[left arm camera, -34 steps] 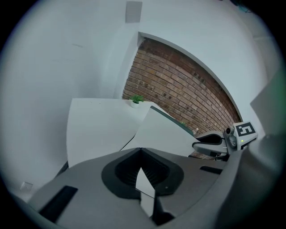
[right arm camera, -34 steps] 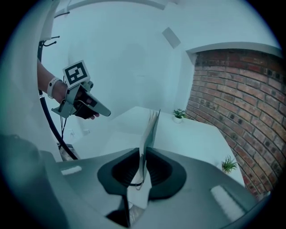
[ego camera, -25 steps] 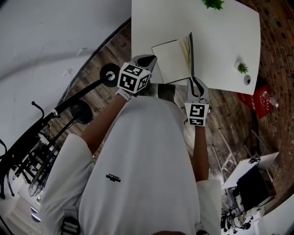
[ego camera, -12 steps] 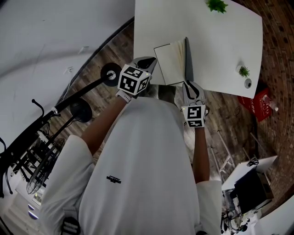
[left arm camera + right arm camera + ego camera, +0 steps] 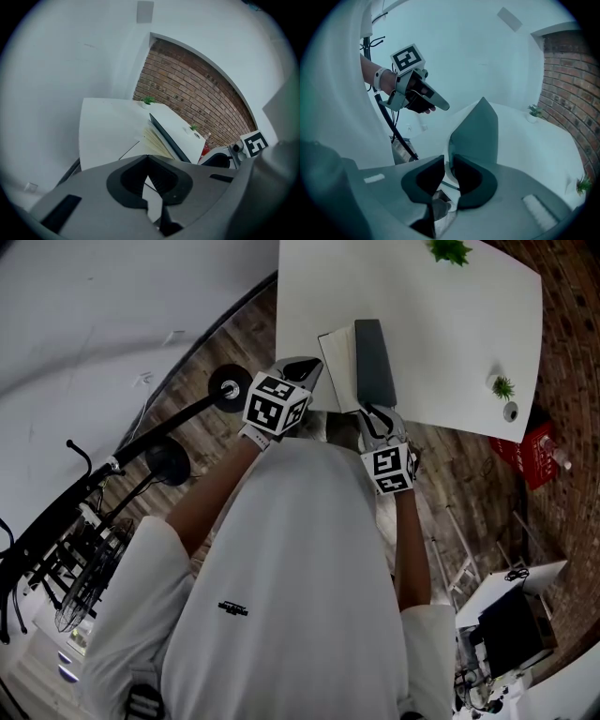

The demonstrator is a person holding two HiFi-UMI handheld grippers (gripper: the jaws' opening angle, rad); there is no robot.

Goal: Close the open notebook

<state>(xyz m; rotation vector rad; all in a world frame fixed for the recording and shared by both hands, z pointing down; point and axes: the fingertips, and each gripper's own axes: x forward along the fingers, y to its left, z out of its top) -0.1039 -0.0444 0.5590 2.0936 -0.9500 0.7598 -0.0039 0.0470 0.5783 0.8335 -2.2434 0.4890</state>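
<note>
Closest in, the right gripper [image 5: 370,412] is at the near edge of the table [image 5: 441,324] with the bottom edge of the cover [image 5: 373,360] sitting in its jaws. They've just been opening a little, so there's a thin gap now, and the cover looks more parked in there than squeezed. The left gripper [image 5: 309,364] is just beside the notebook [image 5: 347,351] on its left, jaws pressed together on nothing; can't tell if it touches the table. The notebook itself lies near the table's front edge, cover tipped up and leaning over the pages [image 5: 337,367] but not down flat yet, a few leaves fanned under it. So I'd call this most of the way there. To finish it cleanly I'd follow the cover down instead of letting it flop, and slide the right jaws clear toward me before it lands so nothing gets trapped. The left one could pat it flat afterward; I'd keep it off the pages till then. Farther back there are just two small plants [image 5: 448,249], well out of the way.
</note>
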